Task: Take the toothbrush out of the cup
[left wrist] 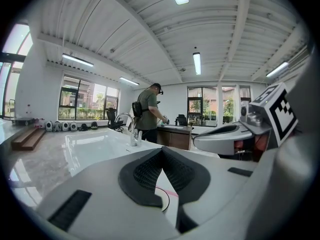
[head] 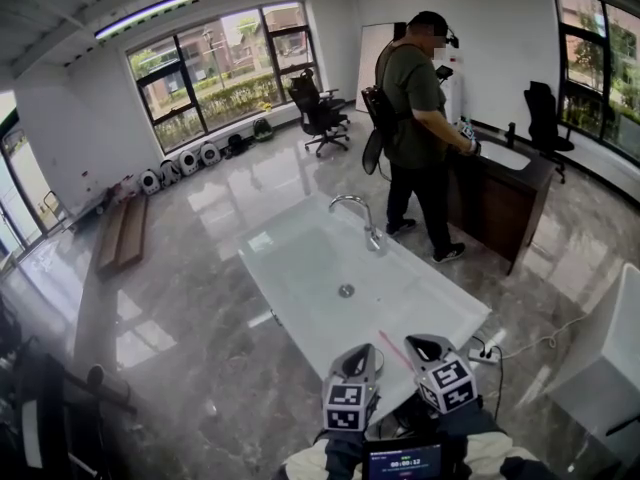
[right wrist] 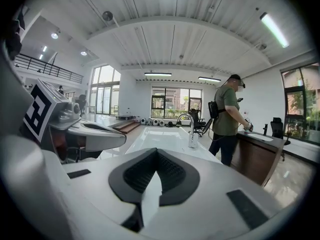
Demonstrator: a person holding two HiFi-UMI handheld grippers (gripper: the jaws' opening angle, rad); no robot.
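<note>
The cup is the hardest thing for me to find. From the head view both tools crowd over its spot on the near edge of the white bench (head: pixel 290 258), and I cannot pick it out there. In the left gripper view all I get is a thin dark arc (left wrist: pixel 165 200) through the slit under the pads, which may be its rim. I cannot tell its shape or whether it stands upright.

The toothbrush (head: pixel 392 349) shows as a thin pink stick. In the head view it sits between the two tools, just beside the tips of the right hand-held gripper (head: pixel 428 348) and a little to the right of the left hand-held gripper (head: pixel 362 360). Its long axis runs slantwise, the far end pointing away from me and to the left, toward the tap (head: pixel 368 230). The near end drops out of sight behind the tools, so I cannot see which end has the bristles. In the left gripper view only a short pink streak shows, low in the gap.

Both tools are clenched with nothing in them. In each one's own view the ribbed pads meet at the tips, and neither touches the pink stick. In the right gripper view only pale bench surface shows through the slit.
</note>
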